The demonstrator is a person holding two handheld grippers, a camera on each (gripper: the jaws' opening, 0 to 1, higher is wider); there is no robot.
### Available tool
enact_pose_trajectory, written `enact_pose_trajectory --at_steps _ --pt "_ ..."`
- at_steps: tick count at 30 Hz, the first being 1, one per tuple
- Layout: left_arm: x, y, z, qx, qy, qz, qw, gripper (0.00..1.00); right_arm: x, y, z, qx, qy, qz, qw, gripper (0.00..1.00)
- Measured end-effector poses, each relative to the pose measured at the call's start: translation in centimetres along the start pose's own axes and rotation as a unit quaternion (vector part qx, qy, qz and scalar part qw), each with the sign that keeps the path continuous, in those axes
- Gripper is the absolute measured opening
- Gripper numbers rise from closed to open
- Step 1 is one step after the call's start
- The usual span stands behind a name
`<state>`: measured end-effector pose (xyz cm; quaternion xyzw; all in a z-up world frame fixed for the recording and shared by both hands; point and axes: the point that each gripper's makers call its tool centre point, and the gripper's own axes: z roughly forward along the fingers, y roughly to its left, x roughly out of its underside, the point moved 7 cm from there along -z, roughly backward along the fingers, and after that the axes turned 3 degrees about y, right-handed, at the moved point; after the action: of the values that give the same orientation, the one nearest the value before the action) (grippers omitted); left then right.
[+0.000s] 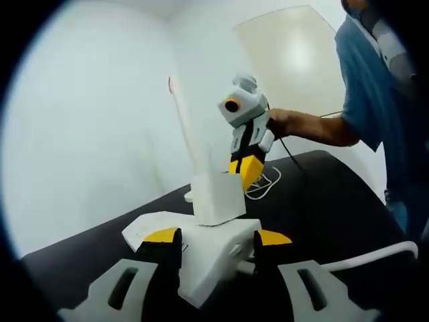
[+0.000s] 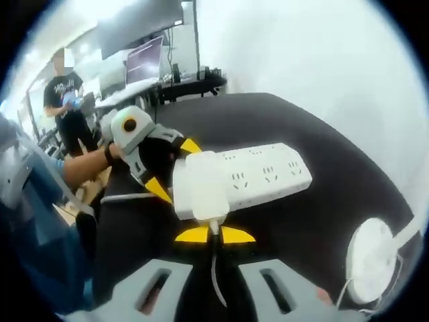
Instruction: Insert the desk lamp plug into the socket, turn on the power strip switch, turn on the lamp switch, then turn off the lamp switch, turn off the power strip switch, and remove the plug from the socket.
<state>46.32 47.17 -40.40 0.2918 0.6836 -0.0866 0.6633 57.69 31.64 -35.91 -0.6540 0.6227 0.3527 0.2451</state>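
A white power strip point(image 2: 268, 176) lies on the black table point(image 2: 322, 134). My left gripper point(image 1: 218, 236) is shut on one end of the power strip point(image 1: 214, 265), a yellow tip on each side. It comes into the right gripper view from the left as the left gripper point(image 2: 174, 168). A blocky white lamp plug point(image 2: 200, 191) stands on the strip's end socket. My right gripper point(image 2: 215, 235) is shut on the plug's cable end. In the left gripper view the right gripper point(image 1: 244, 168) sits just behind the plug point(image 1: 218, 198). I cannot tell how deep the plug sits.
The lamp's round white base point(image 2: 371, 258) rests at the table's right. A white cable point(image 1: 375, 258) runs off to the right, and more cable is coiled point(image 1: 265, 182) behind. A person in a blue shirt point(image 1: 375, 87) holds the grippers. Another person point(image 2: 64, 94) stands by desks with monitors point(image 2: 144, 64).
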Motion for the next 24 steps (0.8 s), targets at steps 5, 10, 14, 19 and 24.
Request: enact_pose_trajectory --at_steps 5,10,14,19,24 --pt "0.0 0.0 0.0 0.000 -0.001 0.001 1.0000 0.41 0.2 0.1 0.2 0.011 0.007 -0.016 0.9998 0.05" --pt "0.0 0.0 0.0 0.000 -0.001 0.001 1.0000 0.41 0.0 0.2 0.2 0.019 0.014 -0.029 0.9993 0.05" --pt "0.0 -0.1 -0.1 -0.001 0.000 0.000 1.0000 0.41 -0.9 0.4 0.1 0.026 0.037 -0.052 0.9976 0.06" --pt "0.0 0.0 -0.1 -0.002 0.001 -0.001 1.0000 0.41 -2.7 0.5 -0.2 0.017 0.035 -0.045 0.9982 0.05" --pt "-0.1 -0.1 -0.1 -0.003 0.001 -0.001 1.0000 0.41 -3.2 0.7 -0.5 0.014 0.027 -0.055 0.9980 0.05"
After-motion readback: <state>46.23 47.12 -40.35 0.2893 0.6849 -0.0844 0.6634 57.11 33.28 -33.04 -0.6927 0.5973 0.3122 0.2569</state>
